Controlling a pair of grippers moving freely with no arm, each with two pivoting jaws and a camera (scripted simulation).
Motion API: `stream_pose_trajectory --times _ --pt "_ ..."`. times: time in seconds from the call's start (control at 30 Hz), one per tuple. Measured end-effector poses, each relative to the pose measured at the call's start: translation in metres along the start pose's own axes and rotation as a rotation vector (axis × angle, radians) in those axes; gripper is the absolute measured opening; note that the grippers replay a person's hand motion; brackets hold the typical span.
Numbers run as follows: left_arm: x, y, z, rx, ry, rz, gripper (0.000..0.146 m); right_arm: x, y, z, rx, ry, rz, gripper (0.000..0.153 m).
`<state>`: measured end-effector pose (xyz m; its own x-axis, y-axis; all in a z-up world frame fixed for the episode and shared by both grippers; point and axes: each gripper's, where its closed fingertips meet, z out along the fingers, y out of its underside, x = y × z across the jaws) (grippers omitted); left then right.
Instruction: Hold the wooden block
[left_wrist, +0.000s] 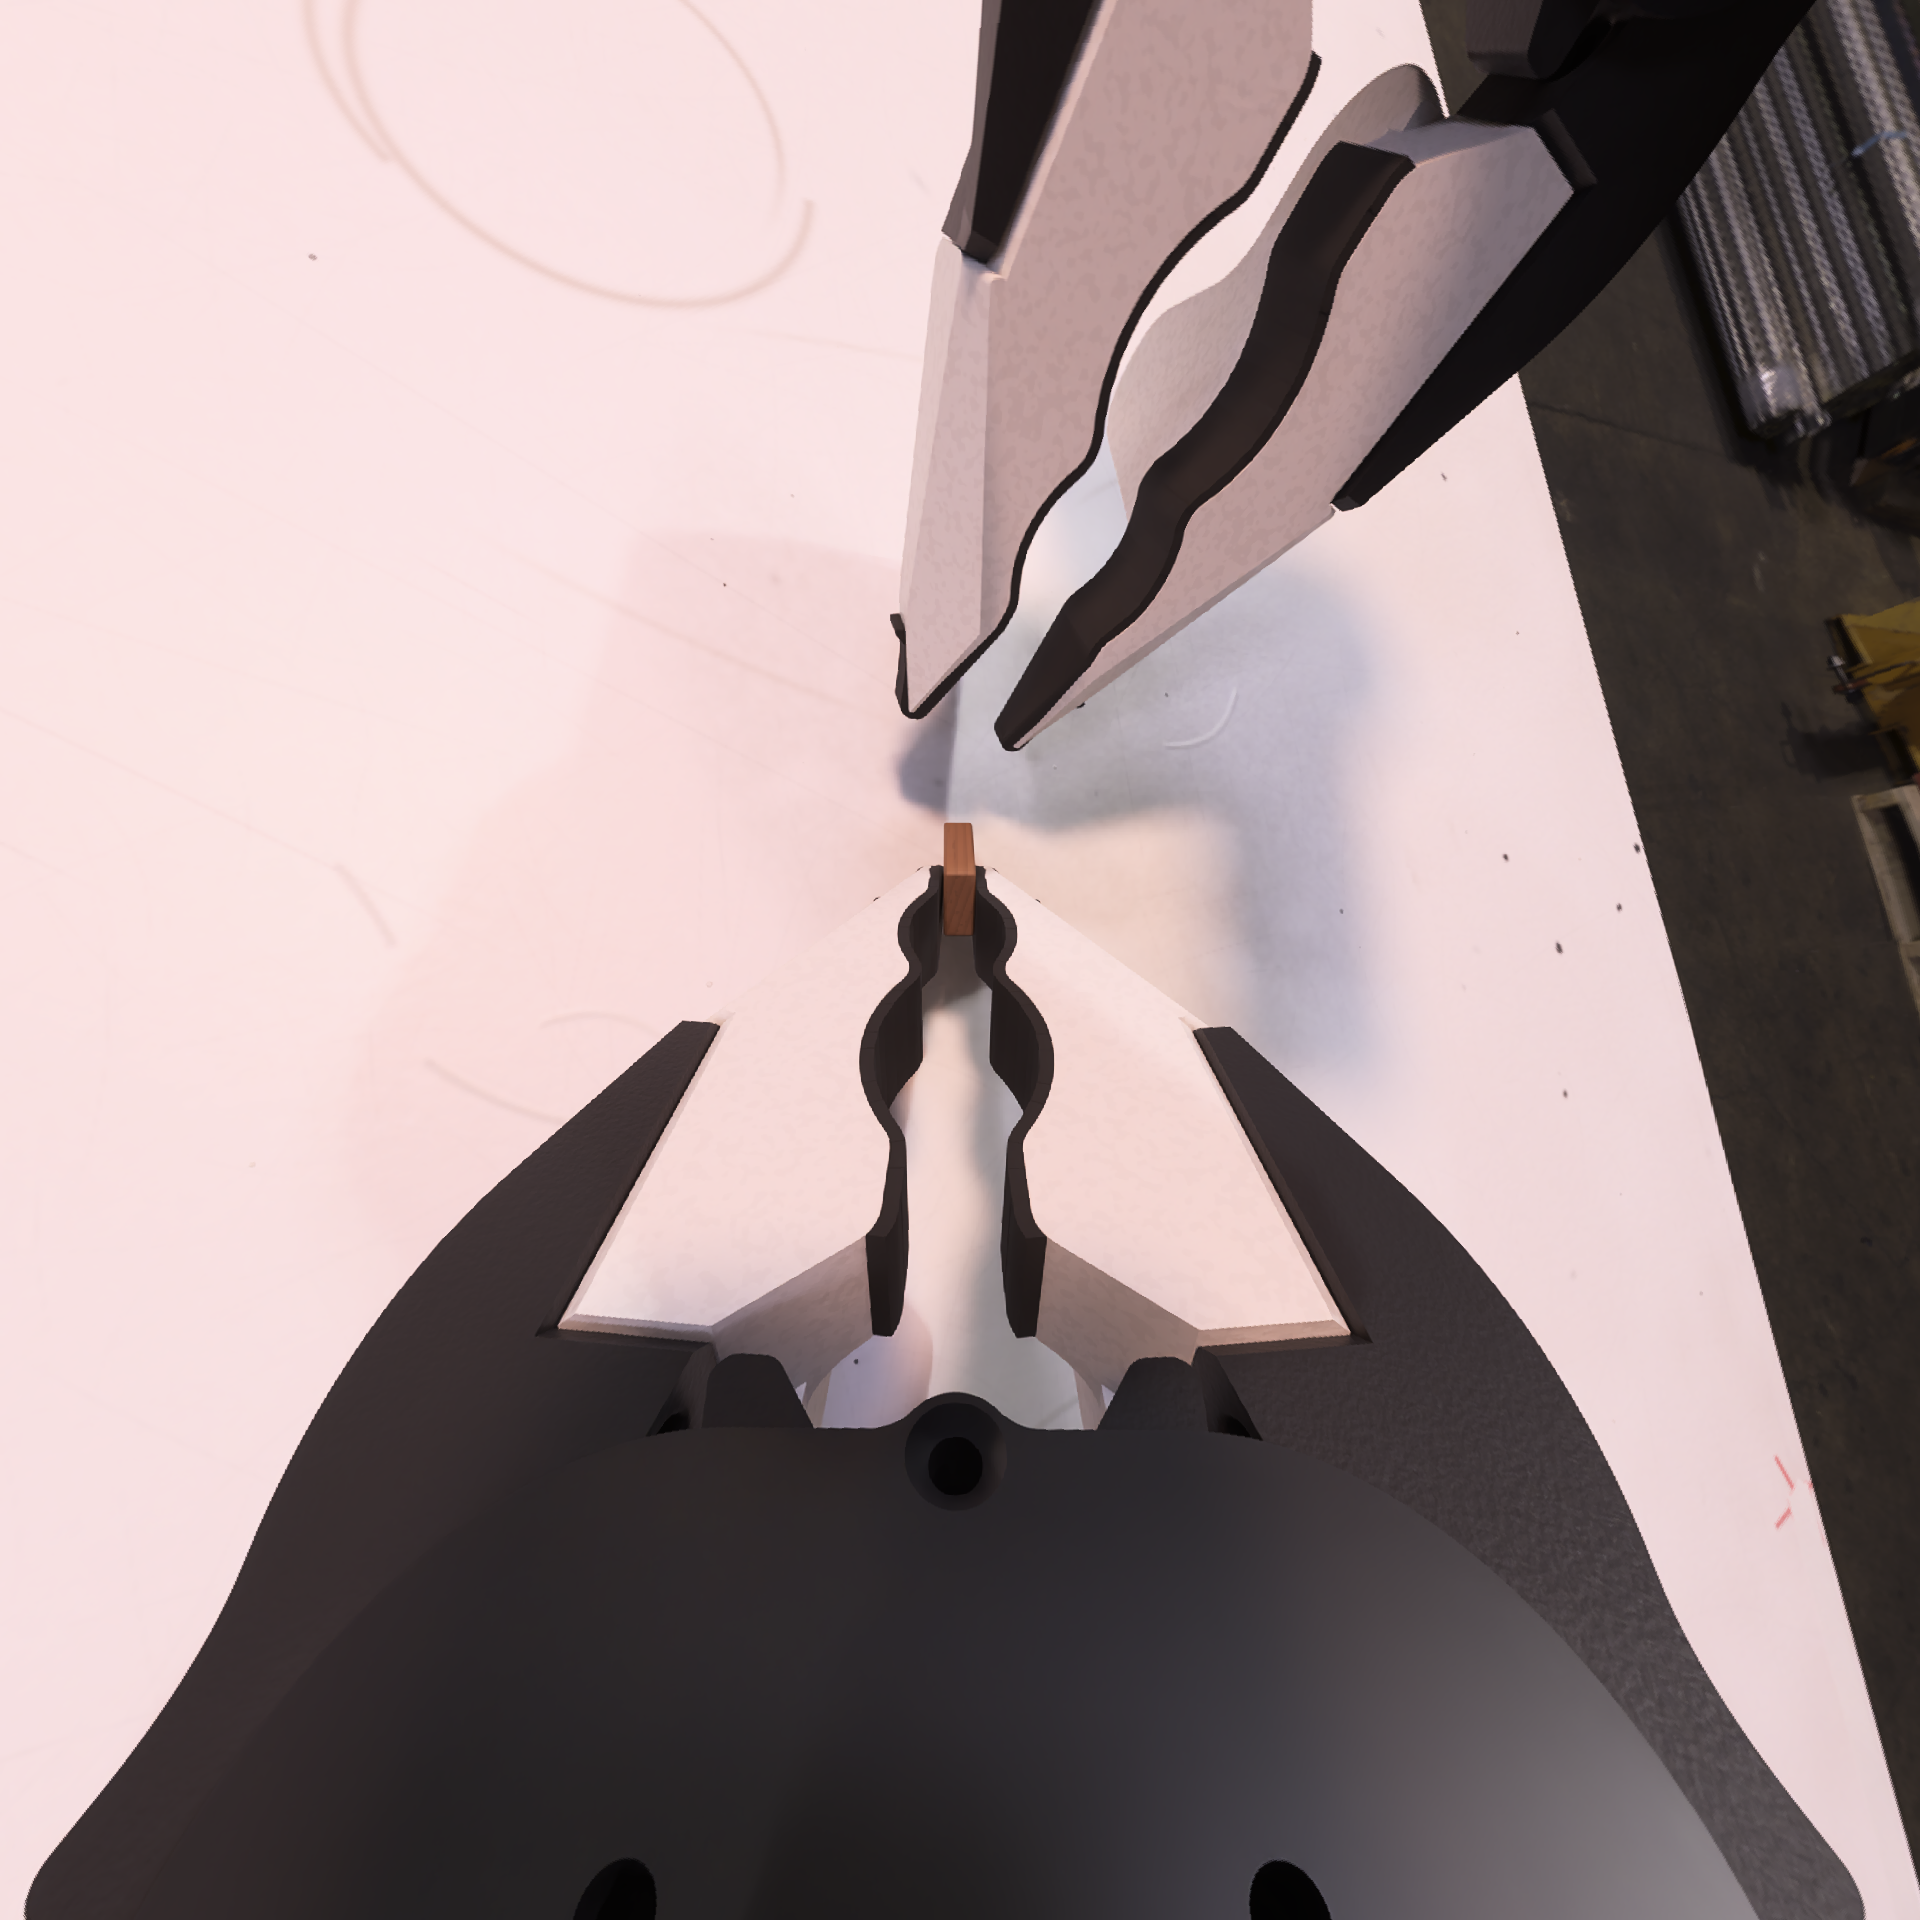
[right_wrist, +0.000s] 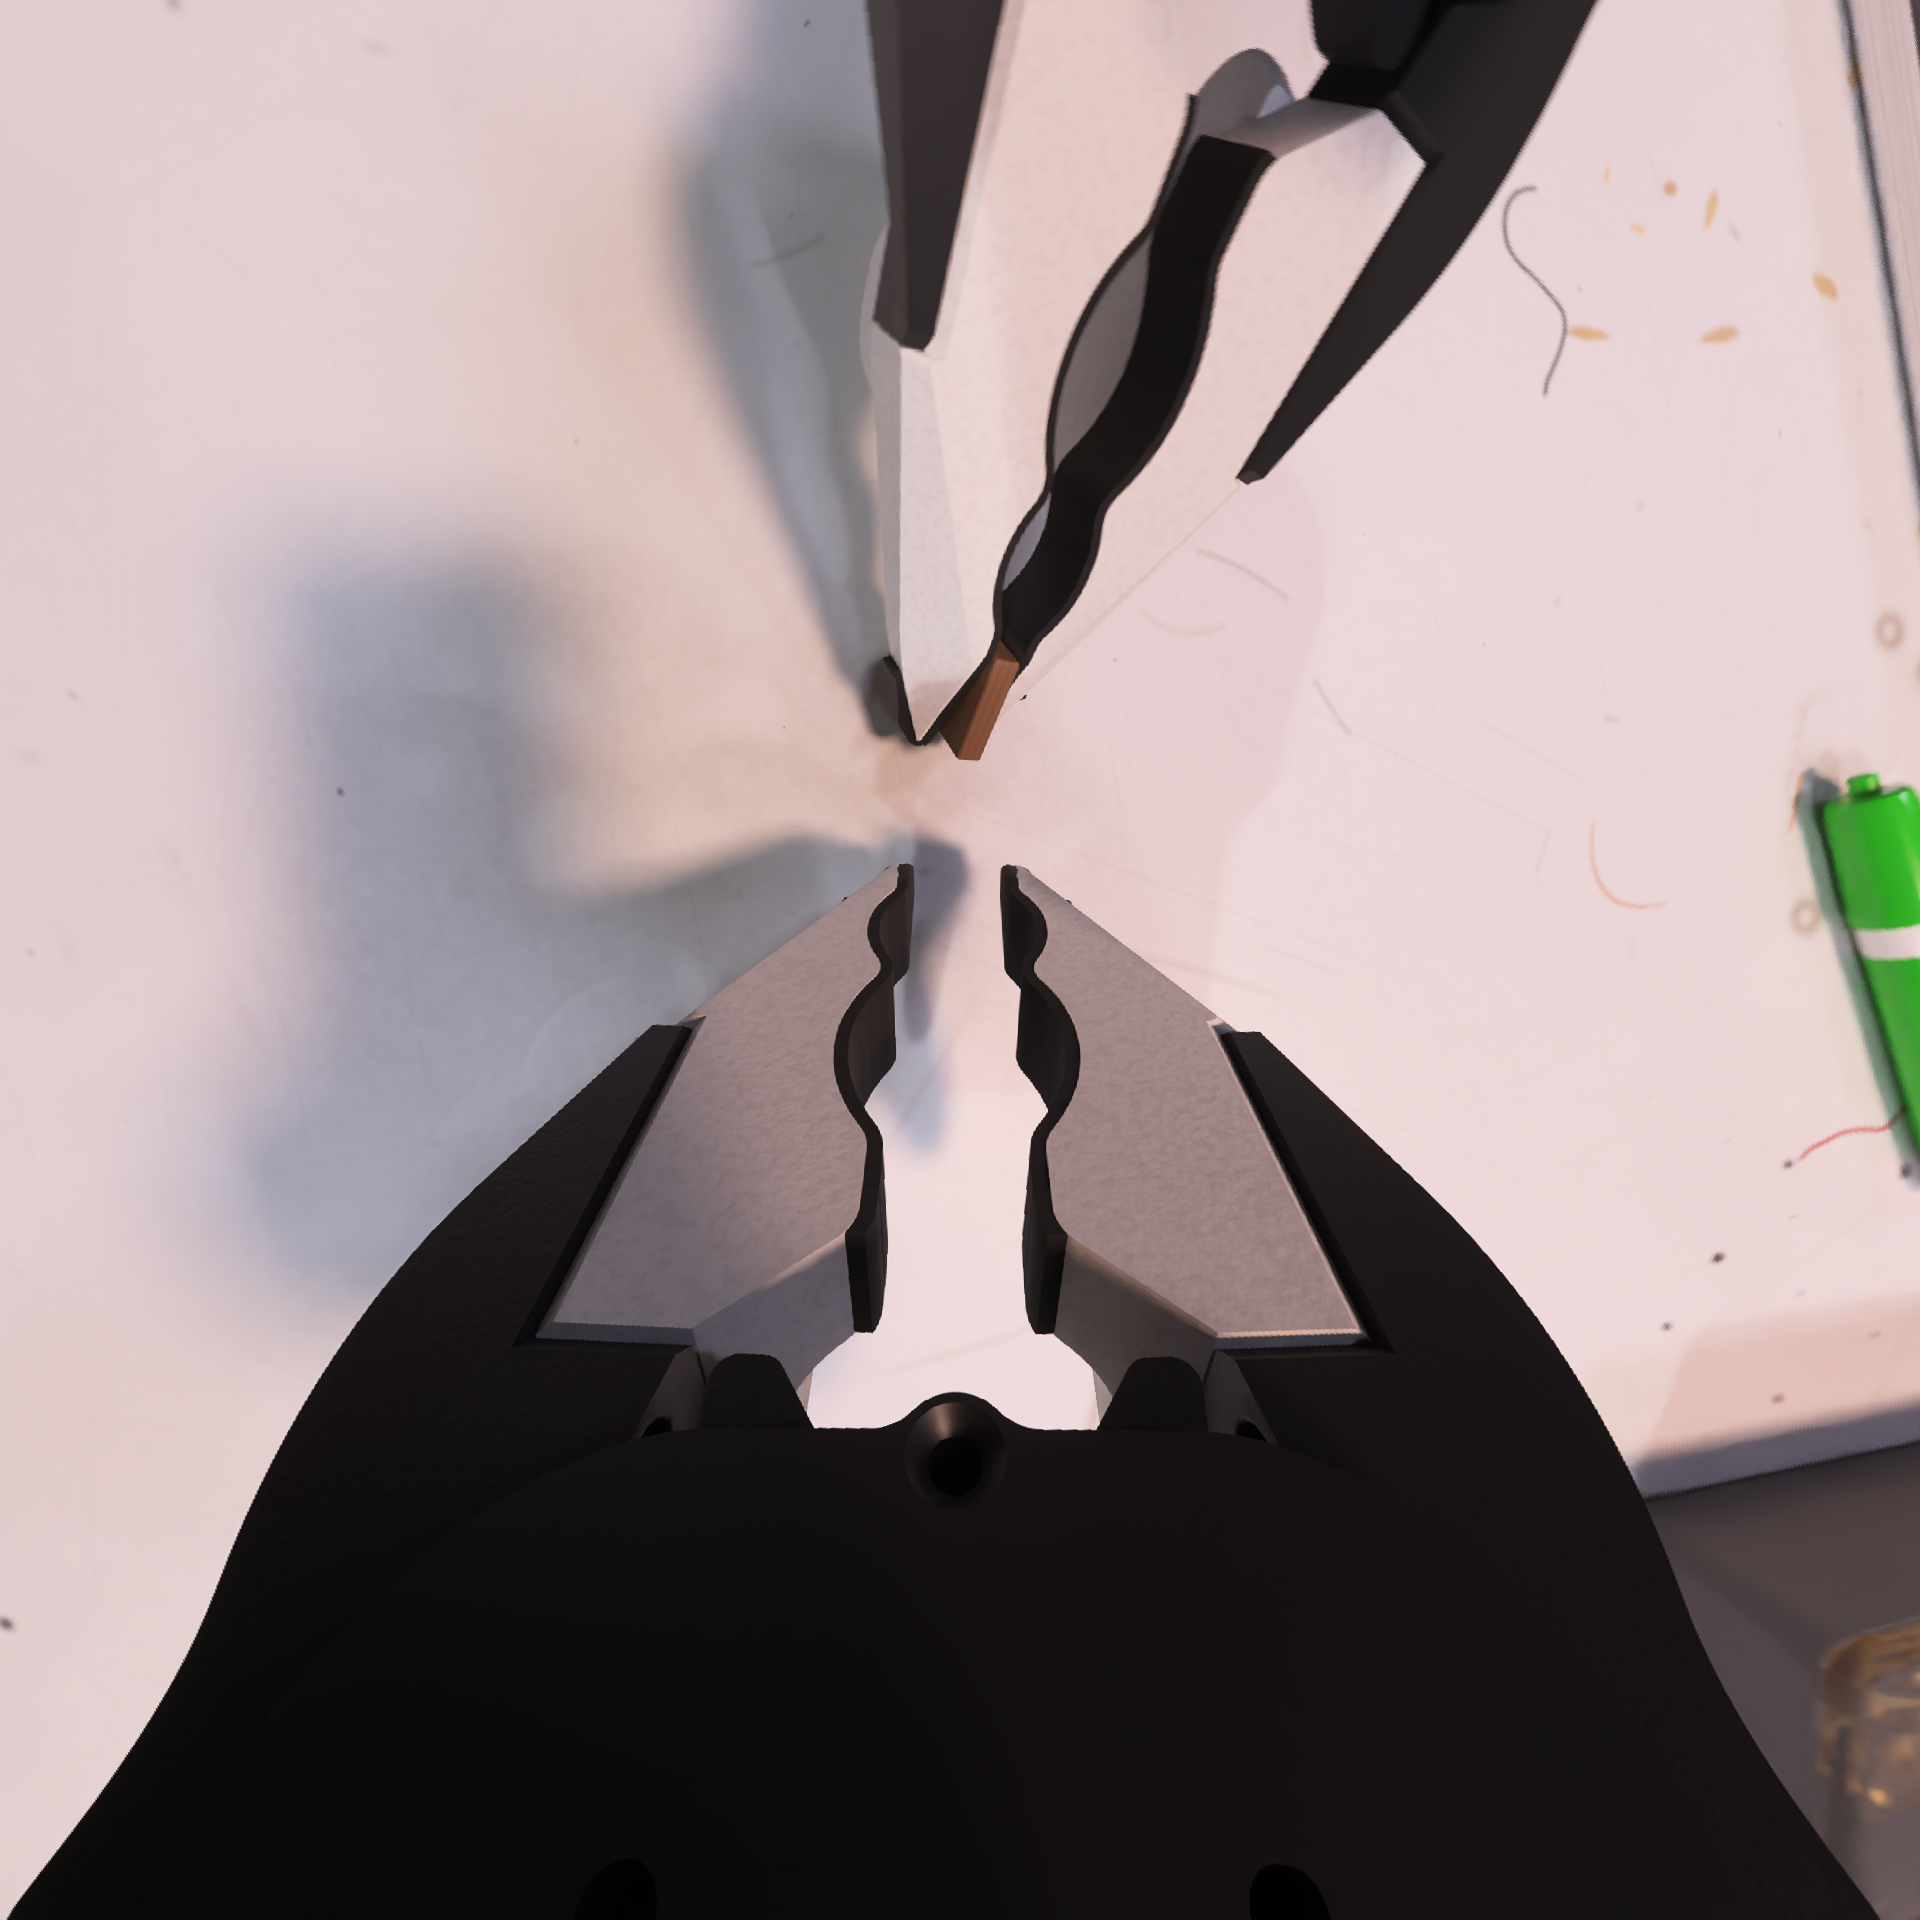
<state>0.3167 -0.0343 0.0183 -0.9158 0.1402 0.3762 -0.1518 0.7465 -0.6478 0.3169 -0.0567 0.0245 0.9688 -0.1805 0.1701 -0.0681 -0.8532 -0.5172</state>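
Observation:
A small thin brown wooden block (left_wrist: 957, 878) is pinched upright between the tips of my left gripper (left_wrist: 957, 902), just above the white table (left_wrist: 364, 623). In the right wrist view the same block (right_wrist: 981, 704) shows in the left gripper (right_wrist: 961, 717) facing me from above. My right gripper (right_wrist: 956, 878) is open and empty, its tips a narrow gap apart, a short way from the block. It also shows in the left wrist view (left_wrist: 961, 727), pointing down toward the block.
A green cylinder with a white band (right_wrist: 1886, 935) lies at the table's right side. A clear jar (right_wrist: 1870, 1756) stands off the table's edge at lower right. Dark floor with metal racks (left_wrist: 1808, 229) lies beyond the table's right edge.

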Motion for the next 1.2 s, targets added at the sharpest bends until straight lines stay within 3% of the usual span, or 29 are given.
stream_pose_trajectory --times 0.33,0.63,1.2 --pt "0.0004 -0.0009 -0.0019 0.019 -0.012 -0.032 0.004 0.0019 -0.0004 0.0035 -0.059 -0.036 -0.134 0.01" --pt "0.0007 -0.0014 -0.0014 0.03 -0.013 -0.04 0.004 -0.0018 0.0022 0.0055 -0.088 -0.072 -0.14 0.017" --pt "0.0024 -0.002 0.0003 0.064 -0.058 -0.035 0.004 -0.0045 0.0048 0.0073 -0.136 -0.161 -0.139 0.013"
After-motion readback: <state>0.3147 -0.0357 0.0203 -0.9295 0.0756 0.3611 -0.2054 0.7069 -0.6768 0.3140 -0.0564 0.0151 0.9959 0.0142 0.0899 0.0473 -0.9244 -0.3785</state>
